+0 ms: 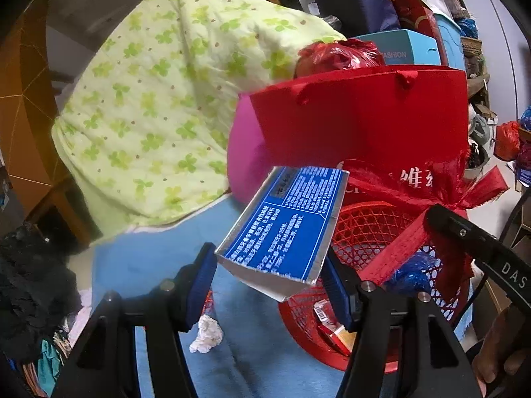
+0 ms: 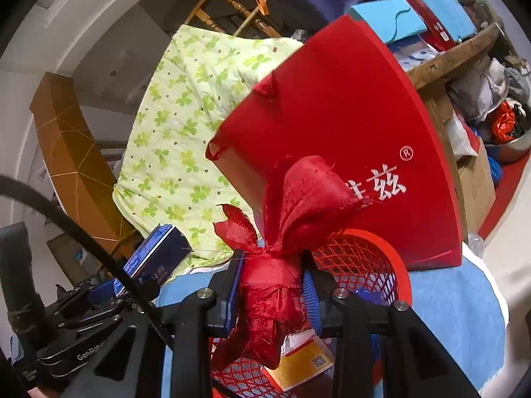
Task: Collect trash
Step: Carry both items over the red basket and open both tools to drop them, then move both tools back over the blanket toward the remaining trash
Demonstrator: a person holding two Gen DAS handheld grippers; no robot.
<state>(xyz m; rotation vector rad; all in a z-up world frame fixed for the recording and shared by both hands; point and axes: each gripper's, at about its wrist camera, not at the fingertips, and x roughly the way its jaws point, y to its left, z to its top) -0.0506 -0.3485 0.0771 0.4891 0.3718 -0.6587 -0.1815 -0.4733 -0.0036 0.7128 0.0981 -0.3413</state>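
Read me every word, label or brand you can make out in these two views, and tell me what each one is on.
"FASHION" on the light blue box.
"DAS", cut off, on the right gripper, seen in the left view.
"GenRob", cut off, on the left gripper, seen in the right view.
"兹" and "®", white, on the red paper bag; its other characters are partly hidden.
Blue box between the left fingers: dense white Chinese print, too small to read.
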